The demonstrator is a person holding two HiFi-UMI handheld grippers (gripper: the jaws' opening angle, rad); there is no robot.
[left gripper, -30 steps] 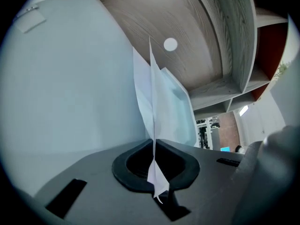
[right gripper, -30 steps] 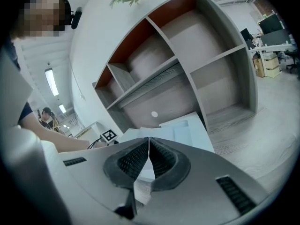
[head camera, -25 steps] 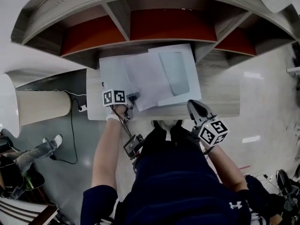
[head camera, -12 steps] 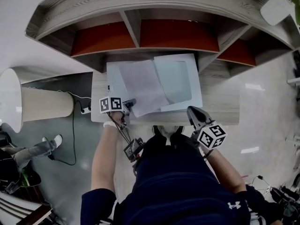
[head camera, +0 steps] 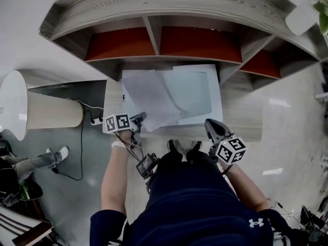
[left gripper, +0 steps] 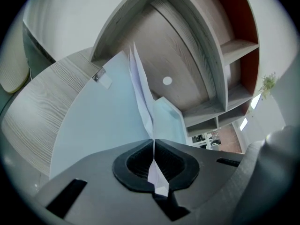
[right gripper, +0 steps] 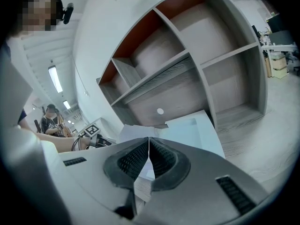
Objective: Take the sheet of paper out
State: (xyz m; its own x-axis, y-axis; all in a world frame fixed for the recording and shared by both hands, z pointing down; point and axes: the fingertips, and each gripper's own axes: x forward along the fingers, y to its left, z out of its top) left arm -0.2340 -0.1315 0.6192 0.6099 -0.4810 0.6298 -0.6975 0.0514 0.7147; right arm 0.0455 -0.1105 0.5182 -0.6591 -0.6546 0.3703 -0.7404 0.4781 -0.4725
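A white sheet of paper [head camera: 151,99] lies half out of a pale blue clear folder [head camera: 200,94] on the wooden desk [head camera: 241,122]. My left gripper [head camera: 139,118] is shut on the sheet's near left corner, just off the desk's front edge. In the left gripper view the sheet [left gripper: 140,83] rises edge-on from between the closed jaws [left gripper: 153,142], with the folder [left gripper: 98,121] spread below it. My right gripper [head camera: 210,124] hovers at the folder's near right edge. Its jaws [right gripper: 148,139] meet with nothing seen pinched; the folder [right gripper: 192,130] lies just beyond them.
A curved grey shelf unit [head camera: 154,14] with red-backed compartments stands over the desk's far side. A pale cylinder [head camera: 46,117] stands on the floor at the left, with a cable and power strip [head camera: 95,121] beside it. Another person's leg [head camera: 43,163] shows at far left.
My left gripper has drawn back toward me and up, still shut on the sheet, which now sits farther out of the folder. The right gripper has stayed put.
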